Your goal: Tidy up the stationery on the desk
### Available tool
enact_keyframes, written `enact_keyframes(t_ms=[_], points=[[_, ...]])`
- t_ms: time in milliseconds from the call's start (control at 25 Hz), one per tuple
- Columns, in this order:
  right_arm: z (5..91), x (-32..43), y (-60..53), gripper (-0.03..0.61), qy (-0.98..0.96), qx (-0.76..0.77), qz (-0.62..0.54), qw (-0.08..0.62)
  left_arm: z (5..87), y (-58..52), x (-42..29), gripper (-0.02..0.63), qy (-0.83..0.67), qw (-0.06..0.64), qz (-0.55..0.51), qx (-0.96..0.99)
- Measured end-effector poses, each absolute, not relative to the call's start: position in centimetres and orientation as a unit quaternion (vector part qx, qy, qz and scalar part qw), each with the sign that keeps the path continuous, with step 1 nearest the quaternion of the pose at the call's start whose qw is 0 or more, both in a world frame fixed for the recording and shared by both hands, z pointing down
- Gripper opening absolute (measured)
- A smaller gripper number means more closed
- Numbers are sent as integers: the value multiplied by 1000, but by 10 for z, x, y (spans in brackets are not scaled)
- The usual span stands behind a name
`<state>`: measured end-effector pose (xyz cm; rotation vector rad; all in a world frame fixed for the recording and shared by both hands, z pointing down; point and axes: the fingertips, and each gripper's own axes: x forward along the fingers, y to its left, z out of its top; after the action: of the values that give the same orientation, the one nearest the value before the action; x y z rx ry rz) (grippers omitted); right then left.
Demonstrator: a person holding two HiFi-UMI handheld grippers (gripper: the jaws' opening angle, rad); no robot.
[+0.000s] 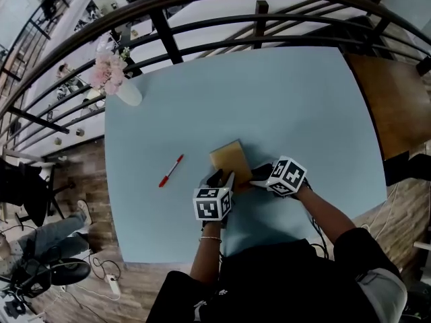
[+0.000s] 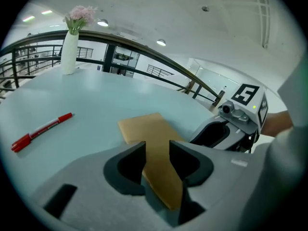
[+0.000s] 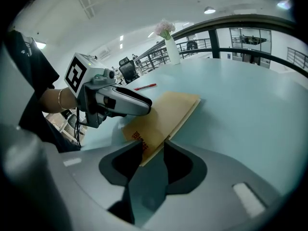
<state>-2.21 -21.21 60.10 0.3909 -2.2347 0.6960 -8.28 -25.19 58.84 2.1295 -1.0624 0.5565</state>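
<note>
A brown paper envelope (image 1: pixel 231 159) lies on the light blue desk (image 1: pixel 283 99), with its near end between my two grippers. My left gripper (image 1: pixel 222 179) holds the near left corner. In the left gripper view the brown envelope (image 2: pixel 144 129) fills the gap of that gripper (image 2: pixel 157 146) and touches both jaws. My right gripper (image 1: pixel 258 173) holds the near right corner, and the envelope (image 3: pixel 168 112) with red print runs into its gap (image 3: pixel 154 146). A red pen (image 1: pixel 171 171) lies loose on the desk to the envelope's left.
A white vase with pink flowers (image 1: pixel 124 89) stands at the desk's far left corner. A dark curved railing (image 1: pixel 202 25) runs behind the desk. A brown wooden surface (image 1: pixel 397 106) adjoins the desk on the right. A person's legs (image 1: pixel 54 231) show on the floor at left.
</note>
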Motion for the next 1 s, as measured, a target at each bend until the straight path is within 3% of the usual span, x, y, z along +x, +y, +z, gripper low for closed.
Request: enact_keyframes(t_ms=[240,320,560,1000], points=[[602,-23,-211,151,-871,157,273,377,593,-248,-99,155,-425,349,226,804],[603,-23,-210,150,-870,159,273,379,598,-245,-104,189,-427,354,235,798],[606,-26,-207,150,-866,169,271,384,601,-238,-99,210,-412,343,243,808],[612,-17,-184,150,-861,179,276,387,606,-219,-87,210,-387,341,250,819]])
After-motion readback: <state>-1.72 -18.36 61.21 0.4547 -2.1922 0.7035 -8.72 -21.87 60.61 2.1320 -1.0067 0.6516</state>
